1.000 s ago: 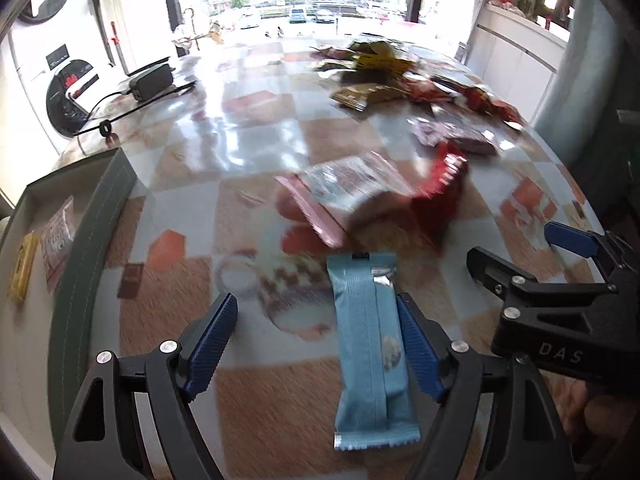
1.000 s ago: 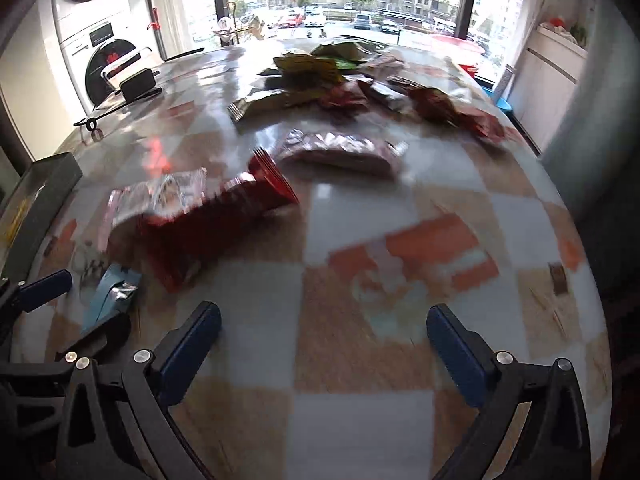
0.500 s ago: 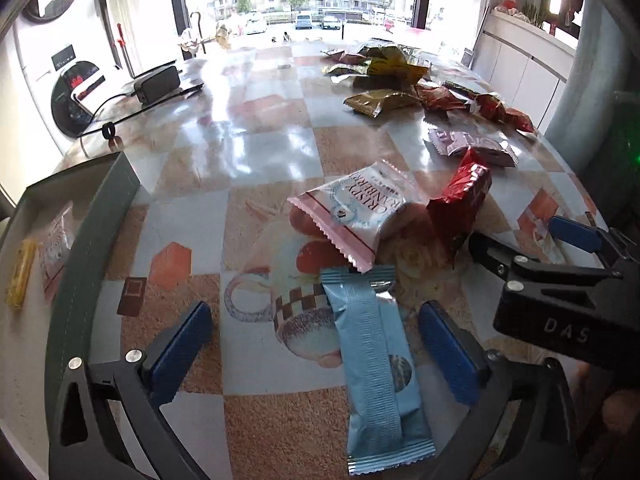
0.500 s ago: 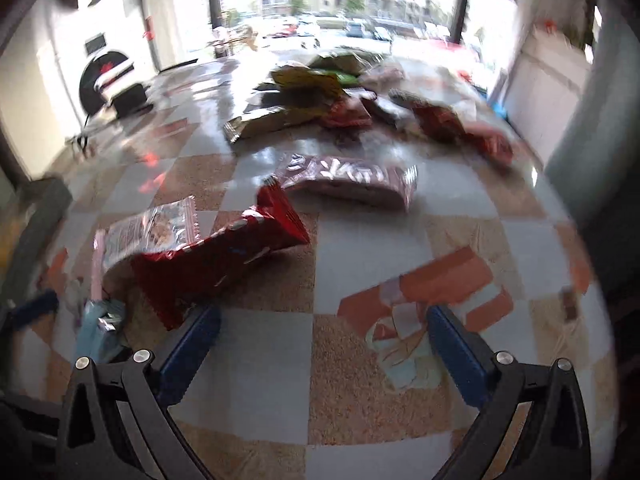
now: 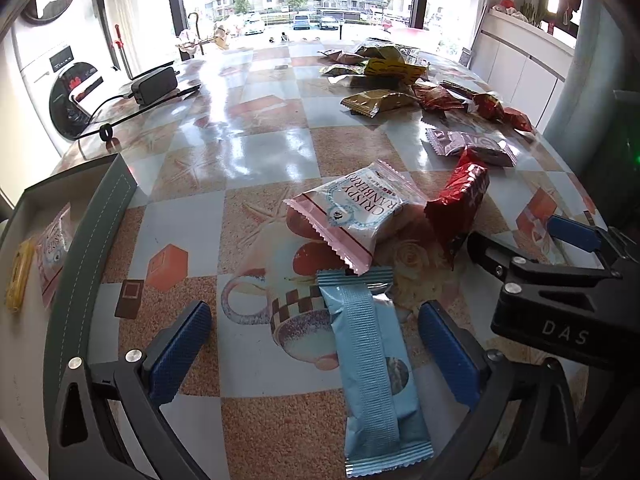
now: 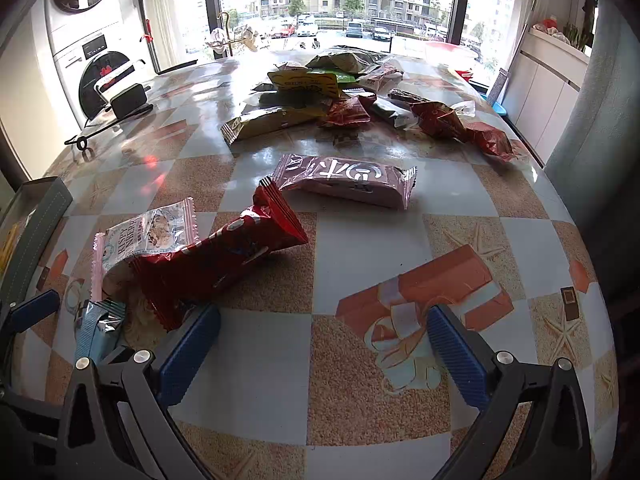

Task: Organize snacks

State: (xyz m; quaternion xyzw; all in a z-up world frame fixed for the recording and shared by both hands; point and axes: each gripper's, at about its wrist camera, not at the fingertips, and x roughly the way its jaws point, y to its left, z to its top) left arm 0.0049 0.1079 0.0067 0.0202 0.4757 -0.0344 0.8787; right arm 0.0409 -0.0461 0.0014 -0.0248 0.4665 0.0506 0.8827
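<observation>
Since a second ago: left gripper (image 5: 316, 354) jaws have just been opening, going from close beside the light blue bar (image 5: 372, 364) to well clear of it; the bar lies loose on the table between them.
Table (image 5: 256, 152): glossy checked cloth; the snacks lie spread over it.
Grey box (image 5: 86, 248): at the table's left edge, holding a yellow packet (image 5: 18, 276) and a pink-edged packet (image 5: 54, 240).
Far pile (image 6: 320, 92): green, yellow and red packets heaped near the window.
Right gripper (image 6: 322, 354): jaws spread wide over bare cloth, nothing between them; its left finger sits just beside the red wrapper (image 6: 216, 256).
Red wrapper: lies tilted, one end over the cranberry packet (image 5: 354, 208).
Cranberry packet: its pink edge touches the light blue bar's top end.
Purple packet (image 6: 346, 180): flat, just beyond the red wrapper.
</observation>
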